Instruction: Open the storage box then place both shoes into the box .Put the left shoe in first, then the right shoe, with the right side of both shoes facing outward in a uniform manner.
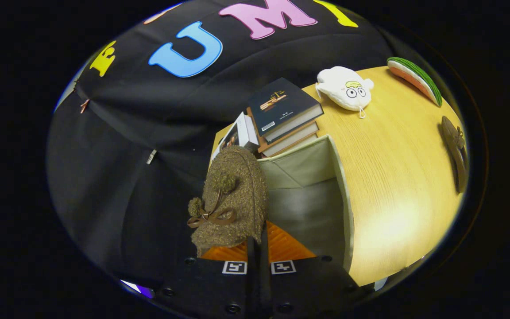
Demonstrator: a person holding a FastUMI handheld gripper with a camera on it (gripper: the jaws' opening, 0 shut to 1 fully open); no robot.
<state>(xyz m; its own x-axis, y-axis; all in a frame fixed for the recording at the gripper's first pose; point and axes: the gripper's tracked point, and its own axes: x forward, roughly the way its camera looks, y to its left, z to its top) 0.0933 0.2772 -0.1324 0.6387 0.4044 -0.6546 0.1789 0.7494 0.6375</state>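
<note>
This looks like a small test booth made up like a home. A black cloth wall (117, 146) hangs behind a yellow wooden table (388, 177). On it sit a stack of thick books (283, 117), a white soft toy with round eyes (343, 88) and a toy watermelon slice (414, 79).

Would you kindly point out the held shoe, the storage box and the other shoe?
held shoe (233, 195): gripper view, fuzzy upper.
storage box (301, 166): gripper view, inner wall.
other shoe (454, 148): gripper view, its side.

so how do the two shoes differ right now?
The near shoe is clamped in the gripper, held over the open box, its fuzzy top and bow facing the camera. The far shoe lies on the table beyond the box, seen edge-on and untouched. Both are brown with a bow.
</note>
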